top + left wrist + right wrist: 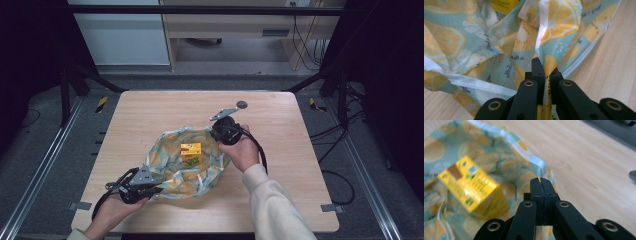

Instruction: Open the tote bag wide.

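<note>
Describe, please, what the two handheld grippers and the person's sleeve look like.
Both the left gripper and the right gripper are black, each with two blocky jaws on linked arms with brass-ringed pivots, a grey three-cornered plate on top and a trailing black cable. The sleeve is cream-coloured.

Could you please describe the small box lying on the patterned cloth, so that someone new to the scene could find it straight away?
On the wooden table lies a crumpled pale blue cloth printed with lemon slices, pinched at opposite edges by the left claw and right claw. In its hollow centre sits the yellow box, a small carton with dark print. It is the one solid, plain yellow thing on the cloth.
</note>
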A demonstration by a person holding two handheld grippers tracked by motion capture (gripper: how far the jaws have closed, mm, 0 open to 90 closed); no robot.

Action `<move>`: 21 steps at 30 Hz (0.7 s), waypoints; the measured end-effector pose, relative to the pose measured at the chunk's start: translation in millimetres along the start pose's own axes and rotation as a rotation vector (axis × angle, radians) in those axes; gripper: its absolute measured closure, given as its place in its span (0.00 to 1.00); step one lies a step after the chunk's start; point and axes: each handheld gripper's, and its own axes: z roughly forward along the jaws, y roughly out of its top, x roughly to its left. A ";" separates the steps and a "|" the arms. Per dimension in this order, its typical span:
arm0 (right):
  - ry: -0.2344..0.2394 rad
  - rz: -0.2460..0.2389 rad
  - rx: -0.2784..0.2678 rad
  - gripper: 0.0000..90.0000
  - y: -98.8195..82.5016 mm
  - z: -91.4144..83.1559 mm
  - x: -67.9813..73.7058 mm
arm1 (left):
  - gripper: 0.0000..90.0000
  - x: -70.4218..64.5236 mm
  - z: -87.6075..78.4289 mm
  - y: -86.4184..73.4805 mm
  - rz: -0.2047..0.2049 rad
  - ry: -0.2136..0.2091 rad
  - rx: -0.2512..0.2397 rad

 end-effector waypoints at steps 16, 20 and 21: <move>-0.013 0.038 0.102 1.00 3.1 53.4 -15.1 | 1.00 2.4 9.6 -3.8 -0.014 -0.020 0.048; -0.011 0.056 0.119 0.98 -3.8 57.8 -18.3 | 1.00 -0.4 13.1 -4.7 -0.007 -0.026 0.066; -0.009 0.059 0.121 0.98 -5.4 58.1 -18.9 | 1.00 -0.4 13.1 -4.7 -0.007 -0.026 0.066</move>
